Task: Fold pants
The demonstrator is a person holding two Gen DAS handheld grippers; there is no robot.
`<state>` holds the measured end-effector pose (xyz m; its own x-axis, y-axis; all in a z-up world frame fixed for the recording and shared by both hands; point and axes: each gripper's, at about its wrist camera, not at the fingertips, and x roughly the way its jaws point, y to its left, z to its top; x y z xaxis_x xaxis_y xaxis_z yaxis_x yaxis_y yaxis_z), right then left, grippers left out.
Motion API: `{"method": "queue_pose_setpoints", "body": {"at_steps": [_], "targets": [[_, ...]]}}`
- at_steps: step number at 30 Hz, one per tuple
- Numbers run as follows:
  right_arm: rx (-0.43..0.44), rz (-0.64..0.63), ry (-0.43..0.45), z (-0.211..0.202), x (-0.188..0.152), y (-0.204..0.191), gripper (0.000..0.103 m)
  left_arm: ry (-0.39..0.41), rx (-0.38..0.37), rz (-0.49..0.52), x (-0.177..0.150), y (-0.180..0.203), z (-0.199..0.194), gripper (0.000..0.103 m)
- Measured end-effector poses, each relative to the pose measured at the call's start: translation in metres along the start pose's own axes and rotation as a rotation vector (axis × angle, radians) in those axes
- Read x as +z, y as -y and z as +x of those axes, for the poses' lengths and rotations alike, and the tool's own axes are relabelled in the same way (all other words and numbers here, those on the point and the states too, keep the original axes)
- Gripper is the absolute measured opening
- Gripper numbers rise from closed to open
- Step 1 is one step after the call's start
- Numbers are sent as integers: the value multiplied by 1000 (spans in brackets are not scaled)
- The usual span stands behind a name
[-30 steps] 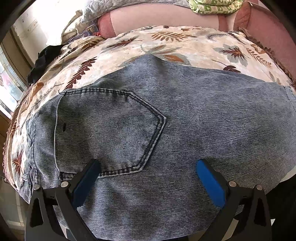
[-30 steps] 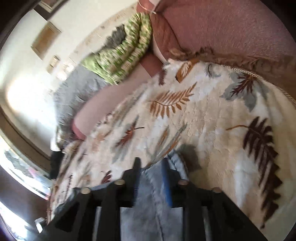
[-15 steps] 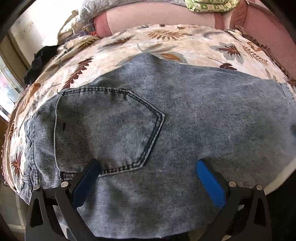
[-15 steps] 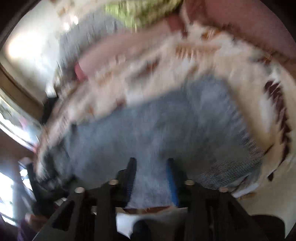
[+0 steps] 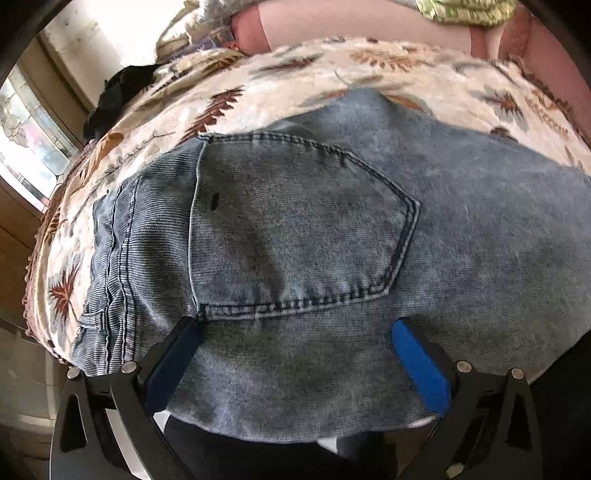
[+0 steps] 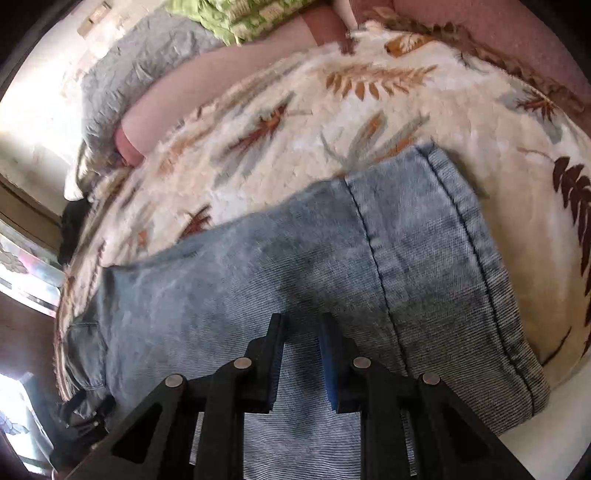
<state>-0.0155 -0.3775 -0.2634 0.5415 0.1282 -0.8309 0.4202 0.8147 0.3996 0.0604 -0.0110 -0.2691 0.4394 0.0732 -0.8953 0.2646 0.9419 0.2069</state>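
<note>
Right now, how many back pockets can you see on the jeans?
1. The pocket lies on the jeans near the waistband at the left, just above the left claw. A second pocket may be hidden by the fold.

Both wrist views look steeply down, close over the jeans (image 5: 314,236) (image 6: 258,280) on the leaf-print blanket (image 5: 295,74) (image 6: 332,122), their shared ground.

A cream blanket (image 5: 332,77) printed with brown and grey leaves covers a pink sofa (image 6: 480,22). A green patterned cloth (image 6: 236,18) and a grey quilt (image 6: 136,62) lie at the top of the frame. At left, bright daylight enters through a window (image 5: 33,140) beside a pale wall (image 5: 96,33).
</note>
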Motion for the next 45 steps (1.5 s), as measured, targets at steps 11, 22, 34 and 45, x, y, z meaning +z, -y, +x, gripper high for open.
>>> {"method": "queue_pose_setpoints", "body": {"at_steps": [11,22,34,45], "targets": [[5,-229,152,-73,-30,-33,33,105,-52,-14,-11,-4,-48,103],[74,-218,3,-29,-56,-56,34,71,140,-278,-14,-121,-16,103],[78,-529,-68,34,-113,-158,35,82,98,-286,-19,-139,13,103],[192,-468,-87,27,-107,-138,35,209,62,-157,49,-97,-43,103]]}}
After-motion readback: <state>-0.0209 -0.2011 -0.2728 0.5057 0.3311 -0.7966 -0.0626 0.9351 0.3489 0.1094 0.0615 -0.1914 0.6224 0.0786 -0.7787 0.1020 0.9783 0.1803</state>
